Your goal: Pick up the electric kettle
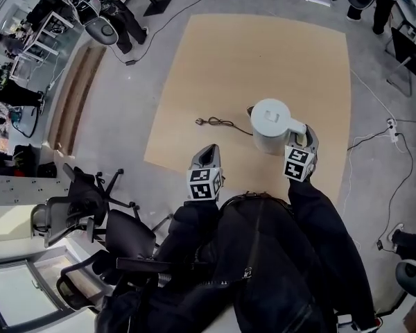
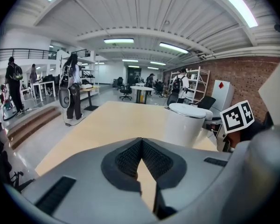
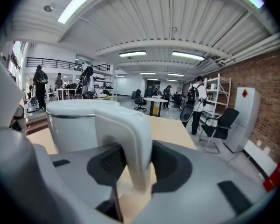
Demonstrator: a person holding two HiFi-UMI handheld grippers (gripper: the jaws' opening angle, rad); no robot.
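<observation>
Grips electric kettle [image 1: 269, 125] handle [image 3: 130, 139] in right tool [image 1: 302, 139], centre-right; left tool [image 1: 208, 151] clenched, empty. Squeeze mid-handle, lift straight, mind cord [image 1: 218, 123].

Bright, even light falls from long ceiling strips [image 2: 119, 40], throwing only soft shadows on the floor [image 1: 118, 109] and a mild sheen on the kettle [image 3: 79, 120], while both gripper views bulge fisheye-style with black corners and blurred near foregrounds, and the head view bends at its edges.

The electric kettle [image 1: 270, 125] is set on the table [image 1: 263, 54], right of centre — its cord [image 1: 222, 123] is laid leftward; chairs [image 1: 90, 214] are located lower left.
</observation>
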